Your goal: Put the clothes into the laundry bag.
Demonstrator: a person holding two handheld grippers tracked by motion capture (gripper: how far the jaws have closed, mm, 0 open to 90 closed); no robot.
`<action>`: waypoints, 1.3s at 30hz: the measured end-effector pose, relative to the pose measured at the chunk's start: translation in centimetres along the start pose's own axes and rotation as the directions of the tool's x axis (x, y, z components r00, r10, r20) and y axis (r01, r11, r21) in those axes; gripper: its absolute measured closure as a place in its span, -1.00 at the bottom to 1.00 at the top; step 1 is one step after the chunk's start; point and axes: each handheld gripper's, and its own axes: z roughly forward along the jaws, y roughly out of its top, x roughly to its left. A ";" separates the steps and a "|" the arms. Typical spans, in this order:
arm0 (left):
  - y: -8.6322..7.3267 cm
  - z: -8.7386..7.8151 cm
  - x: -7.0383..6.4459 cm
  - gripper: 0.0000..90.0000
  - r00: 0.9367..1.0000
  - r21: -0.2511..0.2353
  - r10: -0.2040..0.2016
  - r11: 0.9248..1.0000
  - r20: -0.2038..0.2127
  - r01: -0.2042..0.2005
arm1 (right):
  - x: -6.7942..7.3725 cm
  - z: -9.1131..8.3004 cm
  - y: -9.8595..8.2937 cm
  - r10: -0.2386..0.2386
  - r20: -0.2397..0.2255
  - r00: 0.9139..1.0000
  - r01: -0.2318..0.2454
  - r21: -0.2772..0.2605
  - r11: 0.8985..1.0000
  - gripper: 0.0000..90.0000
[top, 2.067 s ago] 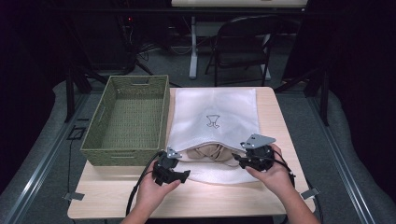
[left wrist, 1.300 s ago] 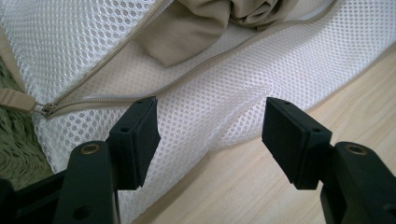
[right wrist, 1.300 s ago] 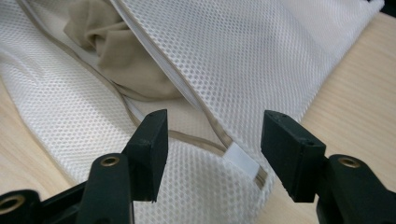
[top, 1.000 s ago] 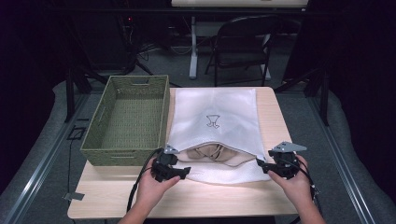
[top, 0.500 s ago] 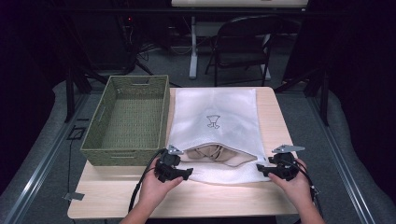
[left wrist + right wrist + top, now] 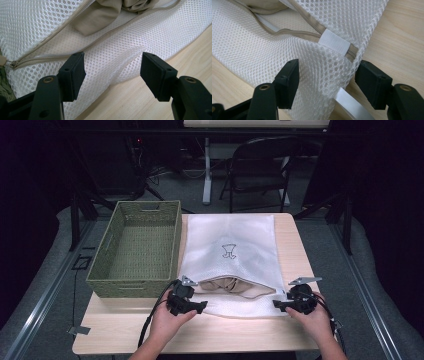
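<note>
Mesh bag (image 6: 227, 245) flat on table (image 6: 295, 245), right of basket (image 6: 137, 247), zipper open at near edge, beige cloth (image 6: 232, 284) showing inside. Left hand-held gripper (image 6: 192, 306) at near-left corner, jaws spread over mesh. Right hand-held gripper (image 6: 286, 304) at near-right corner, jaws spread, mesh fold between them, not pinched.

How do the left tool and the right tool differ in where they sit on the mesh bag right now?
The left tool sits at the near left corner of the mesh bag, by the zipper's slider end; the right tool sits at the near right corner, by the white tab. Flat mesh lies between the left tool's jaws; the right tool's jaws straddle a raised fold of the corner. Both are open, on the bag's near edge.
</note>
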 end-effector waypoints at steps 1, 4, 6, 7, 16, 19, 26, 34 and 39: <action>0.0 0.0 0.0 -0.19 1.000 0.001 0.002 1.000 -0.004 -0.002 | 0.0 0.1 0.0 -0.003 -0.002 1.000 0.003 0.004 1.000 -0.21; 0.0 0.0 0.0 -0.19 1.000 0.002 -0.002 1.000 -0.004 0.002 | 0.1 0.2 0.1 -0.004 -0.010 1.000 0.004 0.008 1.000 -0.20; -0.1 0.0 0.0 -0.17 1.000 0.001 -0.001 1.000 -0.003 0.001 | 0.1 0.3 0.1 -0.006 -0.006 1.000 0.006 0.011 1.000 -0.19; -0.1 0.0 0.0 -0.14 1.000 0.002 0.000 1.000 -0.005 0.000 | 0.1 0.3 0.1 -0.005 -0.010 1.000 0.005 0.011 1.000 -0.17; -0.3 -0.8 0.0 -0.06 0.999 -0.015 0.005 1.000 -0.037 -0.006 | 0.7 0.2 0.6 -0.034 -0.021 0.999 0.034 0.007 0.999 0.35; -0.5 -1.2 0.1 -0.04 0.999 -0.024 0.002 1.000 -0.041 -0.003 | 1.0 0.0 0.9 -0.062 -0.014 0.998 0.063 0.015 0.998 0.51; -1.4 -2.1 0.4 -0.05 0.999 -0.040 -0.028 0.999 -0.041 0.027 | 1.0 -0.6 1.2 -0.099 -0.029 0.995 0.100 0.016 0.995 0.80; -2.4 -3.2 1.2 -0.14 0.994 -0.066 -0.101 0.993 -0.041 0.098 | 0.3 -1.2 1.1 -0.098 -0.007 0.995 0.098 0.020 0.995 0.81; -3.0 -3.0 1.6 -0.14 0.988 -0.043 -0.141 0.989 -0.064 0.138 | -0.5 -1.4 0.9 -0.083 0.011 0.996 0.083 0.022 0.996 0.81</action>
